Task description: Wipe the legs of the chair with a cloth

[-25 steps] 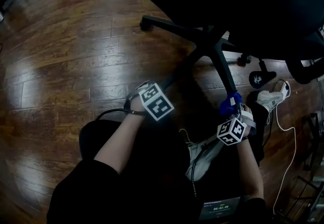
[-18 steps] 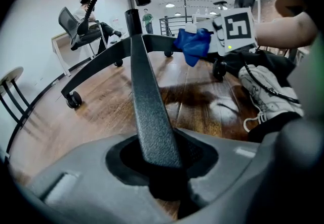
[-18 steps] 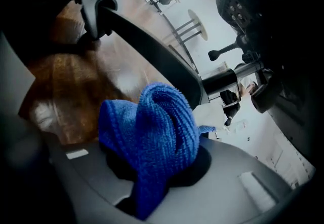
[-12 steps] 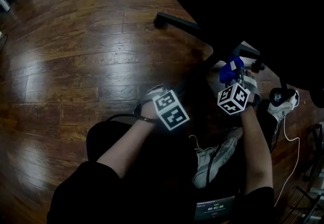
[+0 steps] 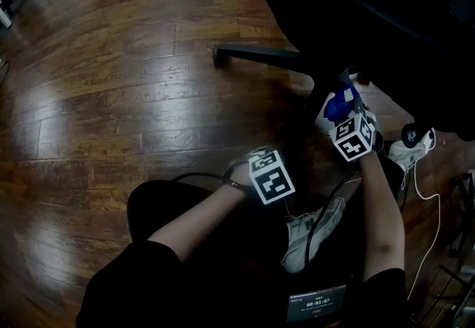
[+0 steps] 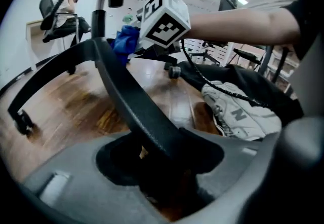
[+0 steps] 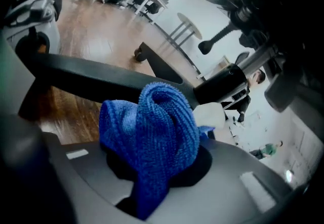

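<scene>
Left tongs (image 6: 161,166) just opening, chair leg (image 6: 126,97) between; right tongs (image 7: 158,177) clamp cloth (image 7: 152,129); sneaker (image 6: 244,107) near.

The cloth (image 7: 152,137) is coloured bright blue and the chair leg (image 6: 131,106) black. The floor (image 5: 111,82) is grained in glossy brown, the marker cube (image 5: 271,179) is patterned with black-and-white squares, and the shoe (image 5: 312,234) is coloured white.

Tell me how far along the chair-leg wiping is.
Done: nothing shows it; no leg looks visibly cleaner. In hand: the right gripper is shut on the cloth, held at the hub end of a leg. The left gripper, jaws just opening, has that leg between them. Left: the other legs, such as the far leg.
</scene>
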`<act>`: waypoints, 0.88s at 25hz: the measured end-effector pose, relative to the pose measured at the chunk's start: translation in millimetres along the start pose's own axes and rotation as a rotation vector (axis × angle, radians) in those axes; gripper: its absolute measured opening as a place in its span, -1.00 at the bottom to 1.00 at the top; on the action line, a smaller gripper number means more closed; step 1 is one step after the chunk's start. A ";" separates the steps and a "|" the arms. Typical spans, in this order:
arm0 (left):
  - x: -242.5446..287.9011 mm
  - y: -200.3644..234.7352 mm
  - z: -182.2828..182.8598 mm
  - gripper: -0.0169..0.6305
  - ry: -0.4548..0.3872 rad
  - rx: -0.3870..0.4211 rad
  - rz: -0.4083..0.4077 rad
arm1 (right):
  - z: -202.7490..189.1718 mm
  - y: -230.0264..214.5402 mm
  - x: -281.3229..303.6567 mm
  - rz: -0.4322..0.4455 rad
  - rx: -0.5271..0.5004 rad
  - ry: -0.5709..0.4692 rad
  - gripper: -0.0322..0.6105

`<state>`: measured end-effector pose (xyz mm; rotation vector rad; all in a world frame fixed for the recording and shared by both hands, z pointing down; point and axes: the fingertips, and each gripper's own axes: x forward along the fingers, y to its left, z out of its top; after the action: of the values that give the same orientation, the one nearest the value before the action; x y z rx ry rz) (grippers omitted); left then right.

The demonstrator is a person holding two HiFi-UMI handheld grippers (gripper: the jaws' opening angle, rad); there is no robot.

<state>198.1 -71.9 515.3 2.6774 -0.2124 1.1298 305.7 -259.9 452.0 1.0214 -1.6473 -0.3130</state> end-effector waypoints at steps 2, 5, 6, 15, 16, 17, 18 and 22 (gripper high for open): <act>9.7 -20.7 8.6 -0.17 -0.020 0.041 -0.111 | -7.5 17.6 -21.8 0.019 0.101 -0.045 -0.65; 10.5 -31.7 10.9 -0.13 -0.054 0.109 -0.200 | 0.1 56.3 -62.8 0.068 0.255 -0.170 -0.65; 6.8 -31.8 11.7 -0.13 -0.076 0.135 -0.201 | 4.8 69.3 -75.8 0.093 0.291 -0.210 -0.65; -62.9 76.9 32.2 0.17 -0.232 0.231 0.155 | 55.0 153.6 -129.6 0.321 0.433 -0.394 -0.64; -77.2 105.0 35.1 0.17 -0.236 0.220 0.207 | 55.6 154.3 -126.5 0.303 0.435 -0.386 -0.64; -90.1 134.2 36.1 0.17 -0.232 0.212 0.257 | 55.7 153.7 -123.9 0.288 0.446 -0.380 -0.64; -101.0 164.4 35.8 0.17 -0.220 0.208 0.306 | 55.5 152.3 -121.3 0.273 0.454 -0.372 -0.64; -124.4 258.5 20.9 0.17 -0.137 0.204 0.454 | 55.3 162.2 -122.1 0.245 0.391 -0.295 -0.64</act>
<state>69.4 -320.9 450.9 2.9813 -0.8035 1.1322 183.5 -88.8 460.1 1.0794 -2.1348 0.0290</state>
